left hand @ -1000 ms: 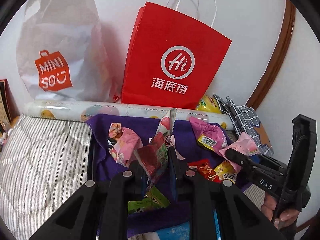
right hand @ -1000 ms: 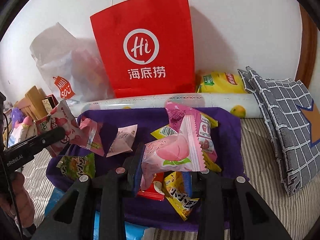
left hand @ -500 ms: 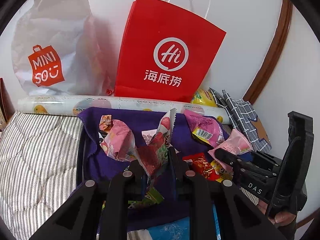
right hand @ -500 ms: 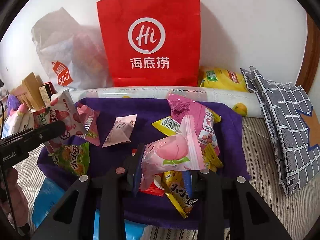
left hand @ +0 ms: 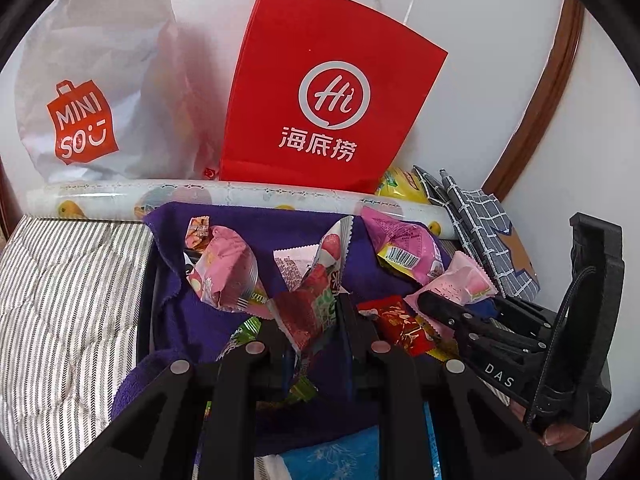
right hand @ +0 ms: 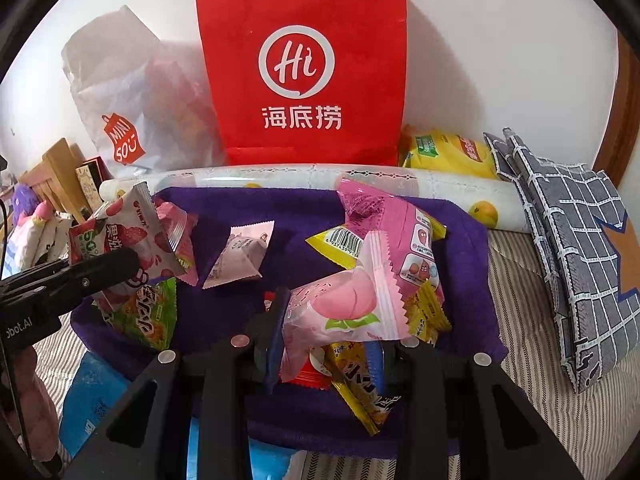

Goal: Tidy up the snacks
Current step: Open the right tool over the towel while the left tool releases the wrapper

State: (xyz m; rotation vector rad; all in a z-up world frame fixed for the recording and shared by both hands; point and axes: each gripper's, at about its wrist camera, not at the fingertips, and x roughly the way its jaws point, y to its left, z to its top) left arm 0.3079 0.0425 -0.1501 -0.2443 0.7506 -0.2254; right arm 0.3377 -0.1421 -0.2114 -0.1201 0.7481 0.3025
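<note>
A purple cloth-lined tray (left hand: 224, 320) (right hand: 304, 208) holds several snack packets. My left gripper (left hand: 316, 320) is shut on a red strawberry packet (left hand: 310, 304), held upright over the tray; the right wrist view shows the same gripper (right hand: 120, 264) and packet (right hand: 124, 236) at the left. My right gripper (right hand: 328, 328) is shut on a pink peach packet (right hand: 344, 308), also over the tray. The left wrist view has this gripper (left hand: 432, 300) and packet (left hand: 460, 280) at the right. Loose in the tray lie a pink barcode packet (right hand: 404, 240), a pale triangular packet (right hand: 240, 256) and a green one (right hand: 148, 316).
A red paper bag (left hand: 328, 92) and a white Miniso bag (left hand: 100, 92) stand against the wall behind the tray. A patterned roll (left hand: 120, 200) lies along the tray's far side. A grey checked cushion (right hand: 568, 240) and a yellow chip bag (right hand: 448, 152) sit at the right, on striped bedding (left hand: 60, 300).
Both grippers keep hold of their packets. The right wrist view has tipped slightly, so the red bag sits higher in it. Nothing else has moved.
</note>
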